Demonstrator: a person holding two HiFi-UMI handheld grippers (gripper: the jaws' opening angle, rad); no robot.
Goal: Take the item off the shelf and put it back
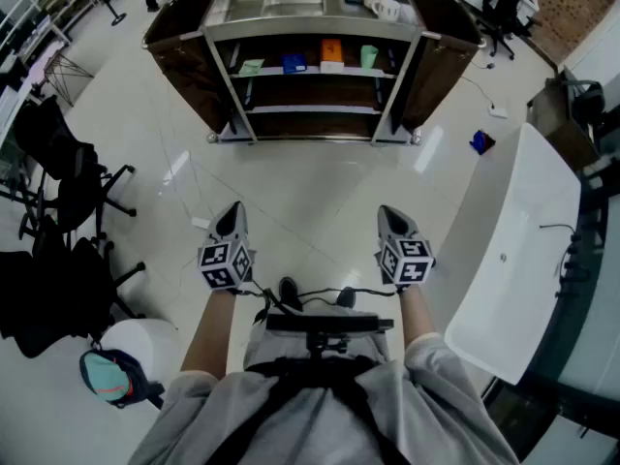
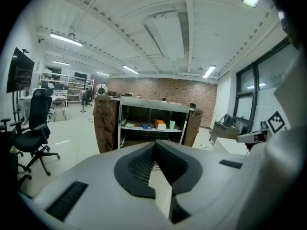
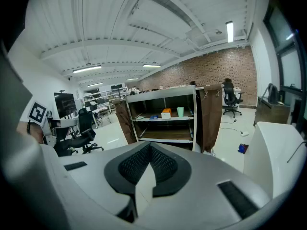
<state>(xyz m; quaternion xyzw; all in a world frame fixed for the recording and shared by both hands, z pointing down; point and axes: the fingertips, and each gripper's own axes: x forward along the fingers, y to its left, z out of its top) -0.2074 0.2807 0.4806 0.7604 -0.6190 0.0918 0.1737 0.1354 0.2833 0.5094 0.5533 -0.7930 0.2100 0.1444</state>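
Head view is showing me holding the left gripper (image 1: 231, 219) and right gripper (image 1: 389, 219) level above the floor (image 1: 310, 187), both jaws closed together on nothing, presumably because I am standing well apart from the shelf (image 1: 315, 29), where the orange box (image 1: 332, 51) is sitting untouched.

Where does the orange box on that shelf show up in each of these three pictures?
Head view: orange box at top centre, on the shelf unit's upper board.
Left gripper view: near centre, small, above the jaws.
Right gripper view: just right of centre.
Shared landmark: green cup immediately right of it in every view.
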